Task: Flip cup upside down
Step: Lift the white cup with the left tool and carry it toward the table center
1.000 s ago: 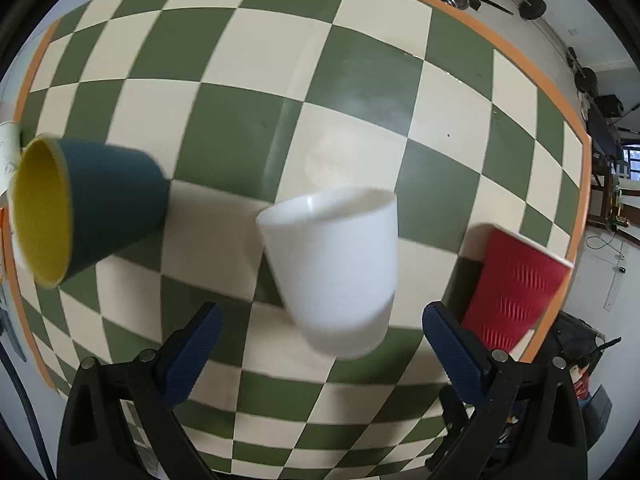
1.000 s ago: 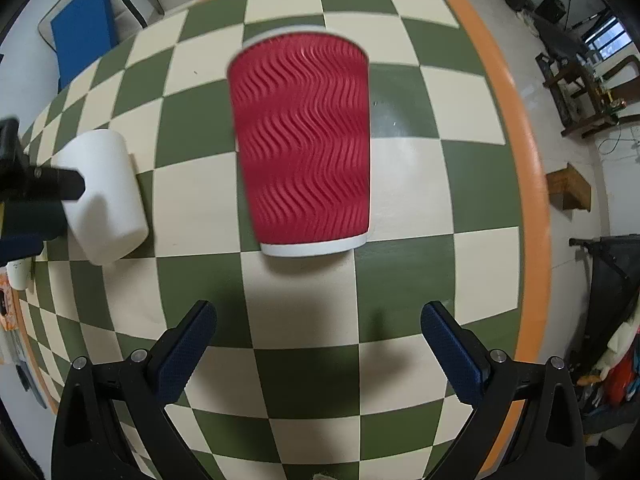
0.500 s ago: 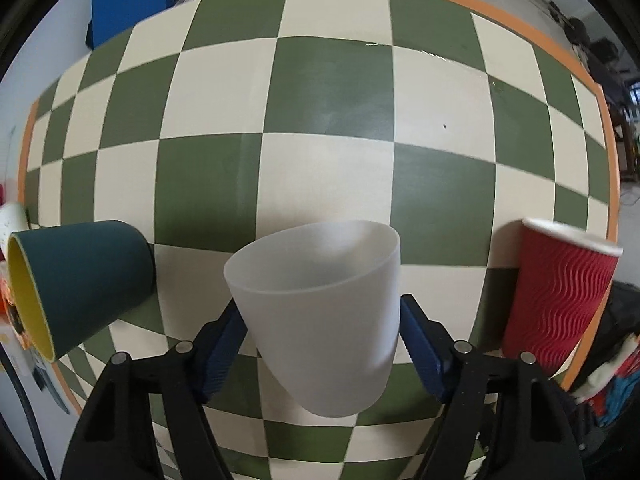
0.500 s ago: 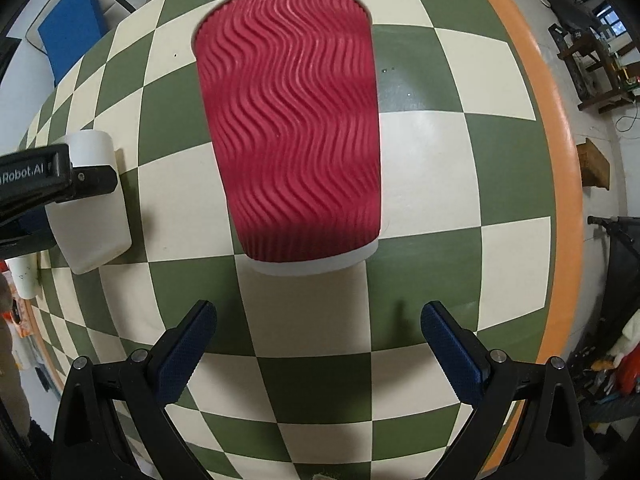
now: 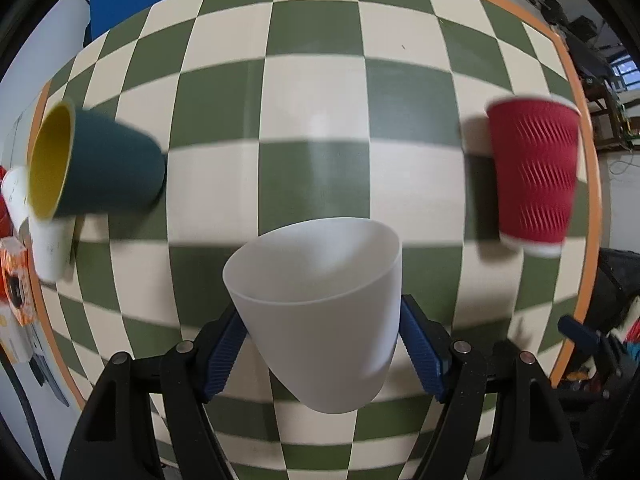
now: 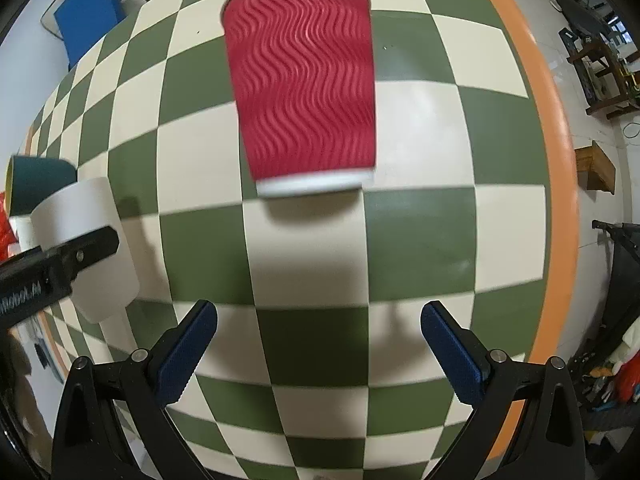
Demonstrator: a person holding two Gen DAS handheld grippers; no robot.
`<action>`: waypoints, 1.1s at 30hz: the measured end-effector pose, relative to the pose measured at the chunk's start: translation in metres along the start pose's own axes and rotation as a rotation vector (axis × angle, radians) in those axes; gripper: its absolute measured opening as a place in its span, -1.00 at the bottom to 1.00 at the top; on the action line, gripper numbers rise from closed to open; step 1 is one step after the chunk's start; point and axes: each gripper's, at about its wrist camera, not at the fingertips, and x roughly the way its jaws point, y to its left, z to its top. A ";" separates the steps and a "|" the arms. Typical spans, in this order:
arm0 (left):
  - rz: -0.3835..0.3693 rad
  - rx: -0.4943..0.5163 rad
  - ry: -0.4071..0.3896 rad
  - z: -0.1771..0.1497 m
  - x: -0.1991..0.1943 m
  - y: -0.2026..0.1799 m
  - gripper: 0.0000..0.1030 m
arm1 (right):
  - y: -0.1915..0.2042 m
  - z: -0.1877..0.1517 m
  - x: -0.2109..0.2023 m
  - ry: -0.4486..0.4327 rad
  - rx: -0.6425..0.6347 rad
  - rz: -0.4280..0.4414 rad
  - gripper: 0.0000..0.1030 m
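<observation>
My left gripper is shut on a white plastic cup, mouth up and away from me, held above the checkered table. The same white cup and left gripper show at the left of the right wrist view. A red ribbed paper cup stands upright on the table ahead of my right gripper, which is open and empty, well short of it. The red cup also shows at the right of the left wrist view.
A dark teal cup with a yellow inside stands at the table's left edge, with a small white cup beside it. An orange box lies off the left edge. The orange table rim runs along the right.
My left gripper closed on the white cup and lifted it off the table. The right gripper moved closer to the red cup, then drew back a little, staying open.
</observation>
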 end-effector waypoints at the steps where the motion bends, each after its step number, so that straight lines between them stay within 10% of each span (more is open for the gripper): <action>1: -0.013 0.001 0.004 -0.011 -0.003 0.001 0.41 | 0.003 0.010 0.003 0.003 -0.001 -0.002 1.00; 16: -0.127 0.050 0.151 -0.137 0.028 -0.006 0.41 | -0.030 -0.103 -0.010 0.027 0.040 -0.044 1.00; 33: -0.067 0.125 0.189 -0.130 0.081 -0.039 0.42 | -0.040 -0.168 0.017 0.064 0.116 -0.077 1.00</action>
